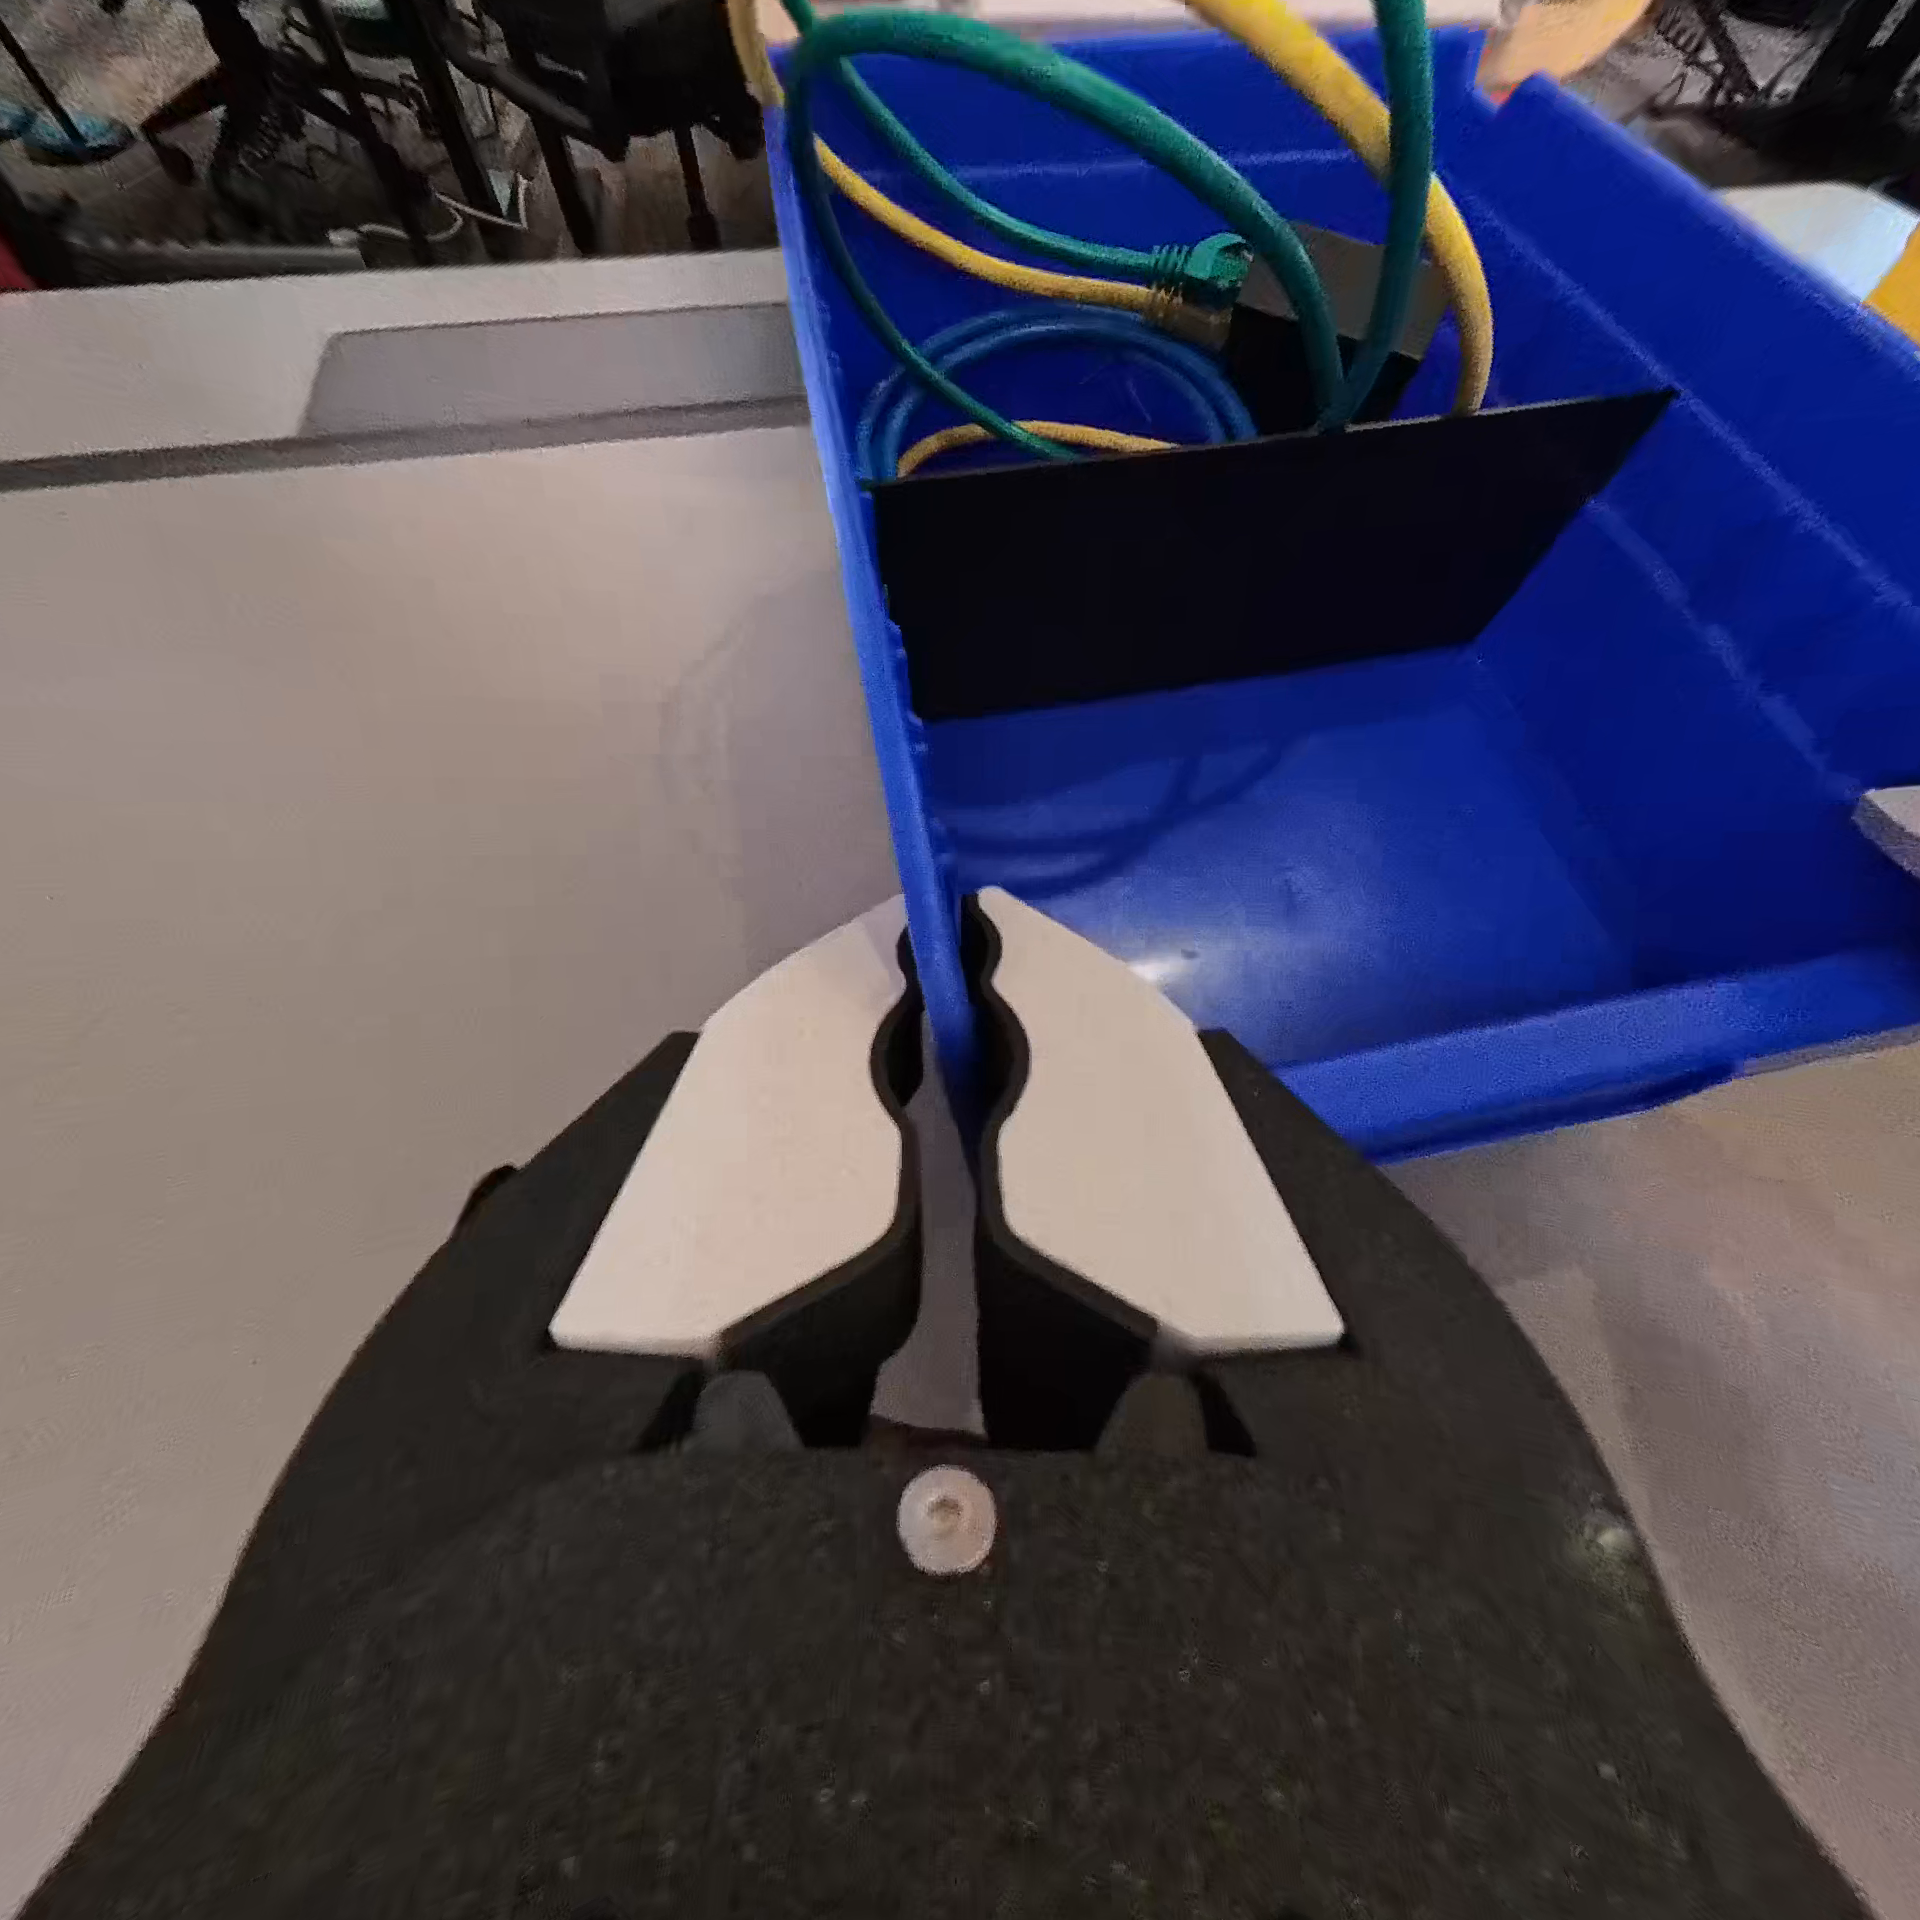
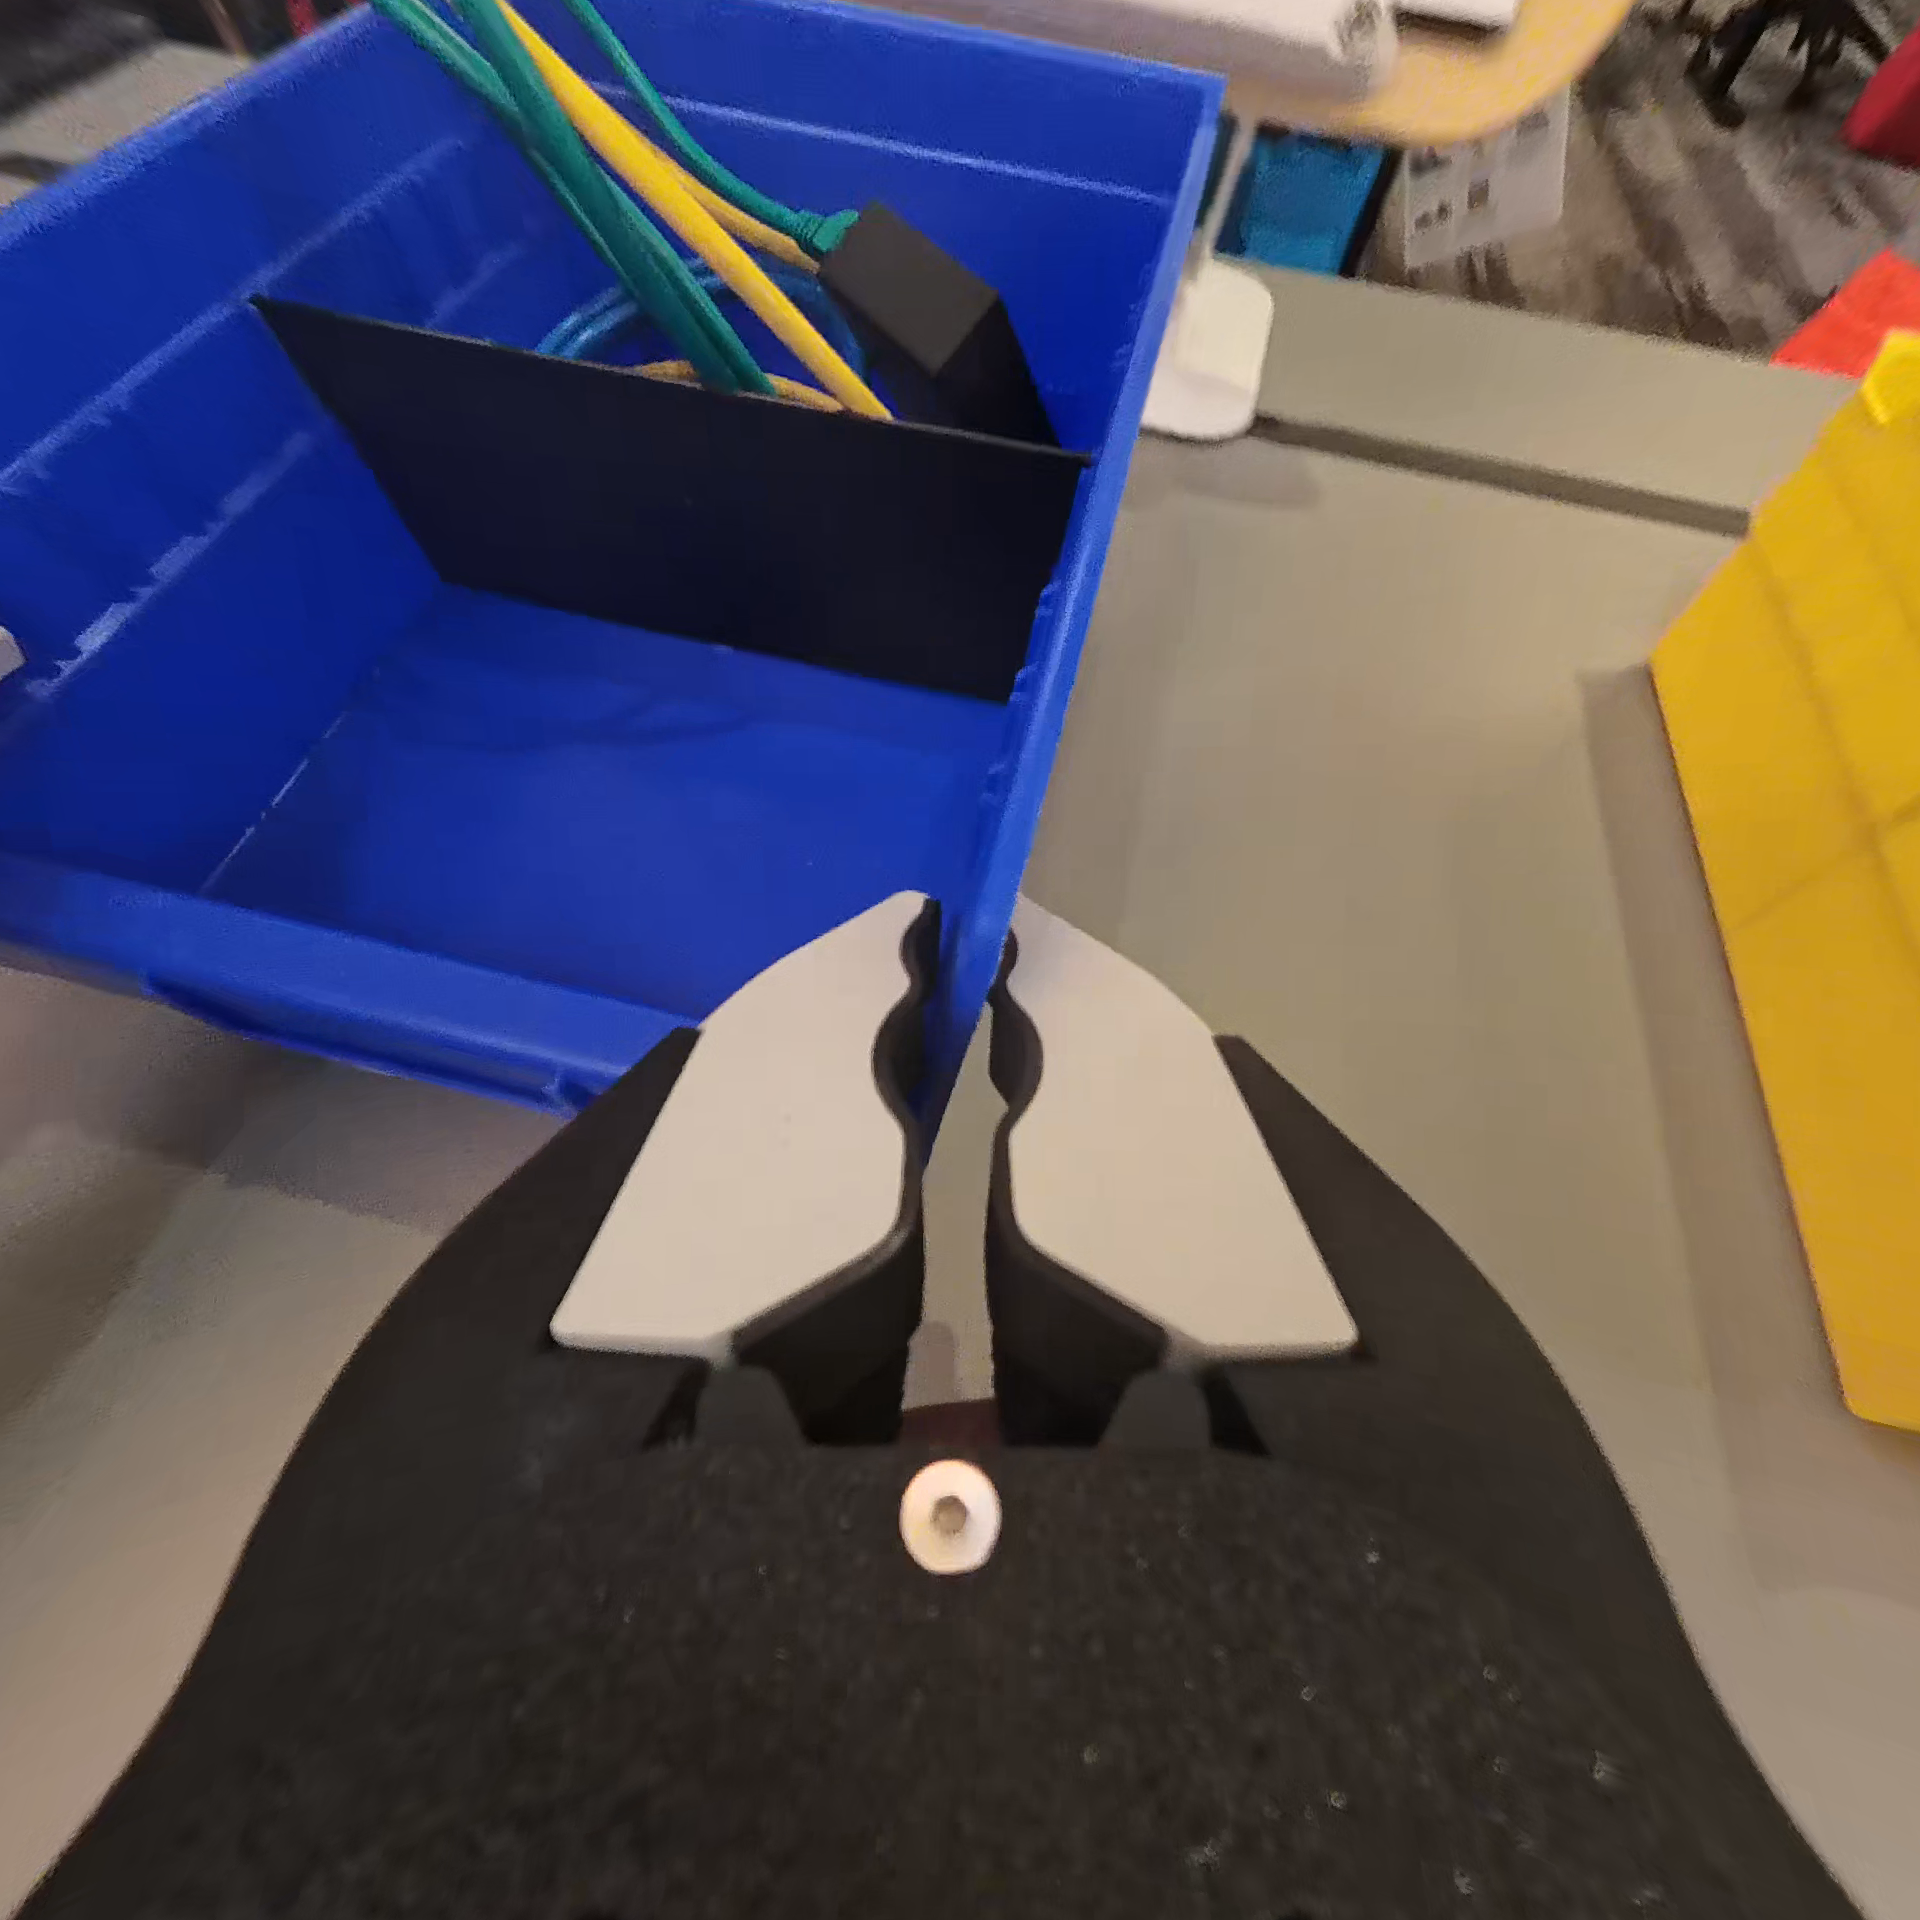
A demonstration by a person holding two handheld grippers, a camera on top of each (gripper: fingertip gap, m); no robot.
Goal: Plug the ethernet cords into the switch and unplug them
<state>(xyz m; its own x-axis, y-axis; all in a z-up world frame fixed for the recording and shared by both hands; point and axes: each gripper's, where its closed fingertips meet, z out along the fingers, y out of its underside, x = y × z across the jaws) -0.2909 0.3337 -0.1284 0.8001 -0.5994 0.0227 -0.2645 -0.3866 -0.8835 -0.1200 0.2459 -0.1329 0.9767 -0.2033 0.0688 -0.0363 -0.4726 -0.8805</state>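
A blue bin (image 1: 1714,343) stands on the table, split by a black divider (image 1: 1195,561). Its far compartment holds a black switch (image 1: 1340,312) with green (image 1: 1039,94) and yellow (image 1: 987,265) ethernet cords plugged in, and a coiled blue cord (image 1: 1049,364). My left gripper (image 1: 940,935) is shut on the bin's left wall near the front corner. In the right wrist view my right gripper (image 2: 971,925) is shut on the bin's (image 2: 1143,312) right wall. The switch (image 2: 925,312), the green cord (image 2: 623,229), the yellow cord (image 2: 665,187) and the divider (image 2: 727,530) show there too. The near compartment is empty.
A yellow bin (image 2: 1808,831) stands on the grey table (image 2: 1351,779) to the right of the blue bin. A white stand base (image 2: 1216,353) sits behind it. A white table surface (image 1: 364,779) lies left of the bin. Chairs and clutter stand beyond the table's far edge.
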